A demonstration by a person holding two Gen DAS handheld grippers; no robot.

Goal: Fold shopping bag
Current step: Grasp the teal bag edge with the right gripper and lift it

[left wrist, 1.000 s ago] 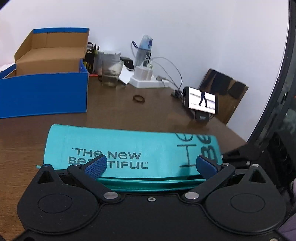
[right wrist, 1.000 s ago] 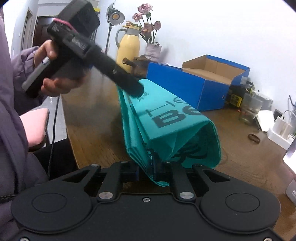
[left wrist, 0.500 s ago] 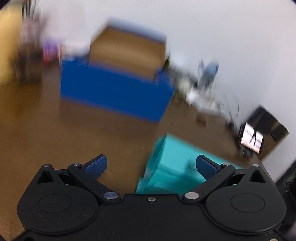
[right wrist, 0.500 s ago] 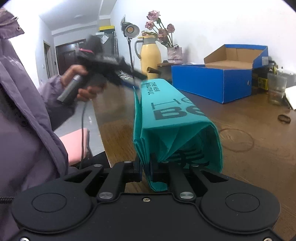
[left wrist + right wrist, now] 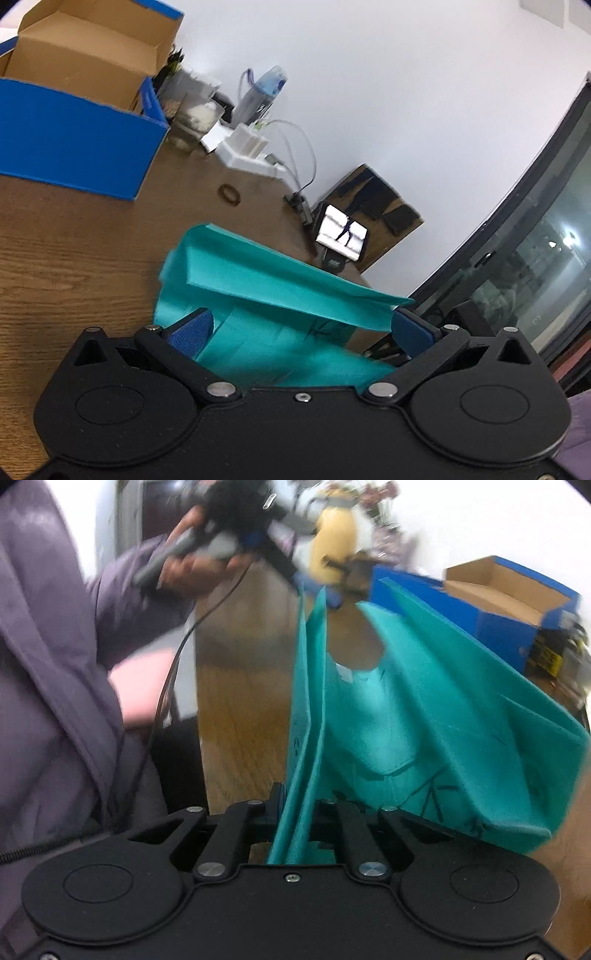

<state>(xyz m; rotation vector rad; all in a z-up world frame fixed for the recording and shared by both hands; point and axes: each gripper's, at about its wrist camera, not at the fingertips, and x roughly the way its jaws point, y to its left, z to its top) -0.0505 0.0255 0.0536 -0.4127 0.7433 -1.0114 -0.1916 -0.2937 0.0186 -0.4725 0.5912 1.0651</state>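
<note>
Teal bag (image 5: pixel 424 709) clamped in right gripper (image 5: pixel 295 805) jaws; left gripper (image 5: pixel 301 328) jaws apart, bag between

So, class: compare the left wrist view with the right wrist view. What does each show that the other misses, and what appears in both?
Only the left wrist view shows the phone with its lit screen, the power strip, the hair tie and the open left gripper from behind.

Only the right wrist view shows the person's sleeve, the yellow jug and the right gripper shut on the bag.

Both show the teal bag, the blue box and the wooden table.
</note>
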